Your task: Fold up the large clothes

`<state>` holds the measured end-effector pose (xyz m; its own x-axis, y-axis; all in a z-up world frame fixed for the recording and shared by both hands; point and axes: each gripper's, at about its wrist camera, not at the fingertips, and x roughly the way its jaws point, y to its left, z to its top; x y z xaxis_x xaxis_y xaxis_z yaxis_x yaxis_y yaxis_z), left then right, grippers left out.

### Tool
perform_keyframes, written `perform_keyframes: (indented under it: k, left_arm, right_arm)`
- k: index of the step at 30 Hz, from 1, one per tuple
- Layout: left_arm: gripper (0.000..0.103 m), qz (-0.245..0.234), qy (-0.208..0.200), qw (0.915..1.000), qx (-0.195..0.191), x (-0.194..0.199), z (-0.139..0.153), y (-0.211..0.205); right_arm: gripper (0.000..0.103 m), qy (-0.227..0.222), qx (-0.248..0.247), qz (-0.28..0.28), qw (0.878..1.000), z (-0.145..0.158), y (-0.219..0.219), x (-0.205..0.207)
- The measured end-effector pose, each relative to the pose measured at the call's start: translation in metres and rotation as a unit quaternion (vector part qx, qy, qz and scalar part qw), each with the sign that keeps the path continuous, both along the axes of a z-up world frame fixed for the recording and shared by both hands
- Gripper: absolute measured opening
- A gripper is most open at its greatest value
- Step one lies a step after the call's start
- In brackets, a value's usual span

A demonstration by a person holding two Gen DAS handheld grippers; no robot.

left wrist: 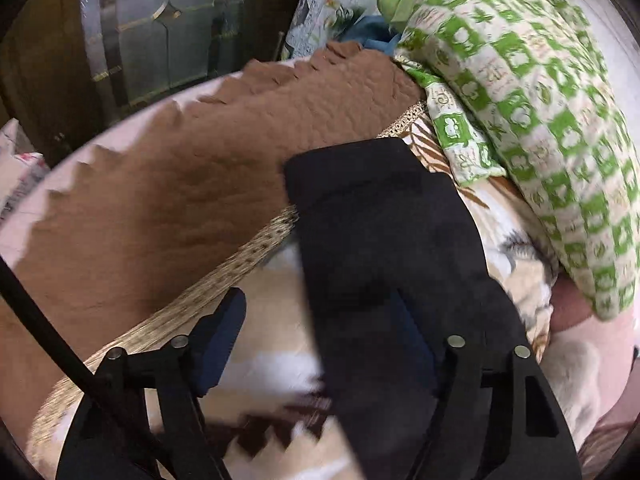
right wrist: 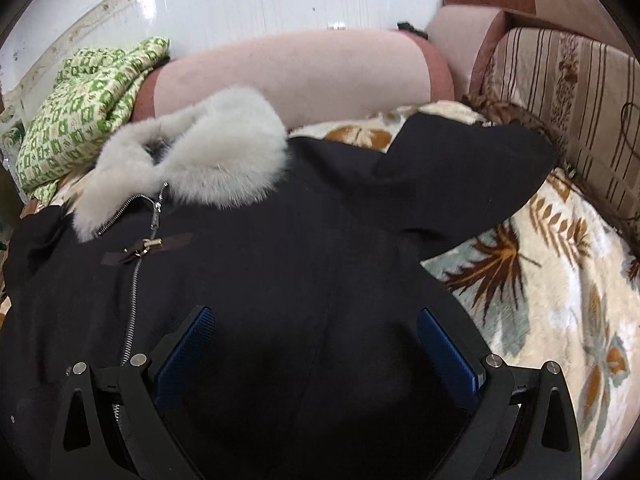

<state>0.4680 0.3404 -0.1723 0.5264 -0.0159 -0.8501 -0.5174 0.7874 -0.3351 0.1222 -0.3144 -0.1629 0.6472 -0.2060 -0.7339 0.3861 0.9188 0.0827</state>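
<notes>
Item: black coat (right wrist: 280,240), spread on patterned blanket (right wrist: 540,280) over sofa. Left hand-held gripper (left wrist: 320,344): jaws parted, black sleeve (left wrist: 380,240) lying between its fingers, not clamped. Fur collar (right wrist: 192,152) upper left in right view. Right hand-held gripper (right wrist: 316,360): jaws wide apart above coat body. Green checked pillow (left wrist: 540,120) beside.

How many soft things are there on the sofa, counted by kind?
Coat: 1
Green checked pillow: 1
Leaf-pattern blanket: 1
Pink bolster: 1
Total: 4
</notes>
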Motion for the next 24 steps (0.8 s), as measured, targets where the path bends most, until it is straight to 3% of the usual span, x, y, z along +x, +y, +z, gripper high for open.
perform_keyframes:
  k: [3, 4, 5, 7, 9, 12, 15, 17, 19, 23, 24]
  left_arm:
    - [0.072, -0.015, -0.009, 0.9984, -0.053, 0.021, -0.016, -0.005]
    - [0.066, -0.016, -0.012, 0.9980, -0.060, 0.025, -0.018, -0.009]
    - [0.059, -0.013, -0.016, 0.9982, -0.056, 0.027, -0.016, -0.012]
    - [0.024, -0.003, -0.002, 0.9992, -0.041, 0.029, -0.011, -0.019]
    - [0.014, 0.013, -0.001, 0.9995, -0.029, 0.026, -0.002, -0.017]
    - [0.010, 0.065, 0.011, 0.9976, 0.024, 0.016, 0.025, -0.004]
    - [0.002, 0.112, 0.008, 0.9884, 0.102, 0.001, 0.067, 0.008]
    - [0.000, 0.135, 0.001, 0.9766, 0.167, -0.011, 0.094, 0.008]
    - [0.000, 0.123, -0.014, 0.9732, 0.194, -0.022, 0.116, 0.004]
    - [0.003, 0.049, -0.045, 0.9806, 0.184, -0.043, 0.151, -0.020]
    - [0.016, 0.030, -0.052, 0.9822, 0.178, -0.049, 0.156, -0.029]
  right_arm:
    - [0.102, 0.014, 0.006, 0.002, 1.000, -0.007, -0.002, 0.005]
    - [0.102, 0.021, 0.006, 0.003, 1.000, -0.010, -0.003, 0.007]
    - [0.102, 0.028, 0.004, 0.005, 1.000, -0.013, -0.002, 0.010]
    - [0.102, 0.042, -0.002, 0.007, 0.999, -0.018, 0.000, 0.014]
    - [0.102, 0.054, -0.008, 0.010, 0.998, -0.022, 0.001, 0.017]
    - [0.102, 0.057, -0.009, 0.011, 0.998, -0.024, 0.000, 0.018]
    - [0.102, 0.056, -0.008, 0.011, 0.998, -0.023, -0.001, 0.017]
    - [0.102, 0.057, -0.010, 0.012, 0.998, -0.023, 0.000, 0.018]
    - [0.102, 0.057, -0.012, 0.012, 0.998, -0.022, 0.000, 0.019]
    - [0.102, 0.050, -0.010, 0.017, 0.999, -0.019, 0.003, 0.017]
    - [0.102, 0.046, -0.007, 0.020, 0.999, -0.017, 0.003, 0.016]
